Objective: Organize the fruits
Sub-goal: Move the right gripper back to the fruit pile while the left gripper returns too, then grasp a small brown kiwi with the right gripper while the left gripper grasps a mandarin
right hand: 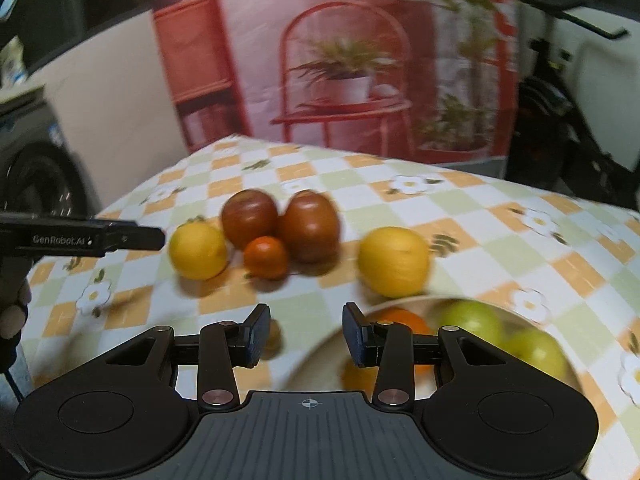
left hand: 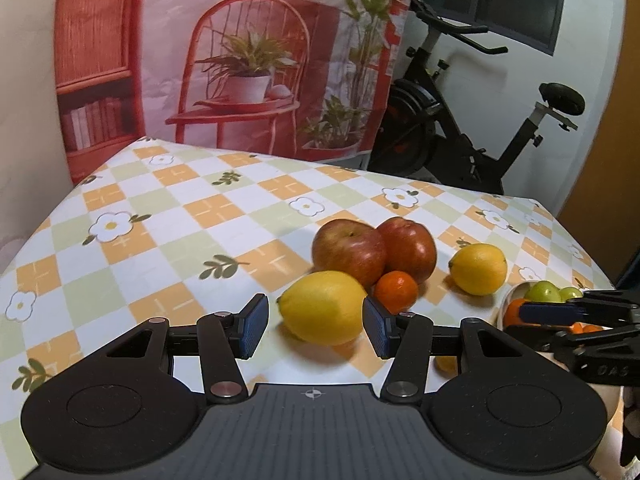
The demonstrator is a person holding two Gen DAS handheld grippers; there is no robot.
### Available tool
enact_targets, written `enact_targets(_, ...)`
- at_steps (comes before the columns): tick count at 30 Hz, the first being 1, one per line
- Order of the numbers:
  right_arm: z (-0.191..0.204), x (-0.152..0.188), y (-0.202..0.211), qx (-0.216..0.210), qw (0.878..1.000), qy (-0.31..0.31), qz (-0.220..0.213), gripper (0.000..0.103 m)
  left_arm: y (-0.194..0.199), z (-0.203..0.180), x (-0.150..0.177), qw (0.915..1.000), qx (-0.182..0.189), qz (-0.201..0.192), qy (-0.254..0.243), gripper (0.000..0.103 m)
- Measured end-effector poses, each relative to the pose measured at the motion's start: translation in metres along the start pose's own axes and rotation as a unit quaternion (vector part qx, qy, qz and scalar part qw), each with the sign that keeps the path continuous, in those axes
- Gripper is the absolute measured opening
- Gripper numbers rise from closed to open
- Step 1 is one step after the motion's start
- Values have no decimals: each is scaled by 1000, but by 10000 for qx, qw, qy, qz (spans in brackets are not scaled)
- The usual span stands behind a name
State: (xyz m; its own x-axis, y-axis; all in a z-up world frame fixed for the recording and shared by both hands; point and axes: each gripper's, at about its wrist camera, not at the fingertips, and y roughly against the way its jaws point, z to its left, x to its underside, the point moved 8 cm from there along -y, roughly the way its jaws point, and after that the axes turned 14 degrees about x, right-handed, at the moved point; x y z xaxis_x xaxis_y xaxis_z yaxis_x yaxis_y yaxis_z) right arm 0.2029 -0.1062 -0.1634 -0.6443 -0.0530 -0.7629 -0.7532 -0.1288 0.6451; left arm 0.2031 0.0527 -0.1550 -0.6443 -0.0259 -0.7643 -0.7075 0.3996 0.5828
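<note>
2 grippers hang over the table with nothing between their pads: the left gripper (left hand: pixel 315 330) has its jaws apart, framing the near lemon (left hand: pixel 323 307) without touching it, and the right gripper (right hand: pixel 307 334) also stands apart and empty above the near rim of the bowl (right hand: pixel 320 350). That bowl already holds 2 green fruits (right hand: pixel 472 320) and something orange (right hand: pixel 400 318), so the sorting looks partly done, with the step in hand seemingly a reach for the next loose piece. Next, the left gripper would need to drop and close squarely across the lemon's middle, since its round skin may slip. Just beyond sit a mandarin (left hand: pixel 396 291) touching 2 red apples (left hand: pixel 349 249), and a second lemon (left hand: pixel 478 268) apart to the right, near the bowl. Left of the fruit the checked cloth (left hand: pixel 160 232) lies bare, giving free room; the table's far edge is well behind, with an exercise bike (left hand: pixel 460 120) past it
</note>
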Motion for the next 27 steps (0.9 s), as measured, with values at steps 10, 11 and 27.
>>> enact_targets(10, 42, 1, -32, -133, 9973, 630, 360, 37, 5, 11, 11, 9999, -24, -25, 127, 55)
enact_targets(11, 43, 2, -34, -123, 9970, 654, 390, 37, 5, 12, 11, 9999, -25, -31, 134, 55)
enact_targets(27, 45, 8, -39, -101, 9969, 599, 497, 26, 3, 3, 13, 10000, 84, -15, 26, 55)
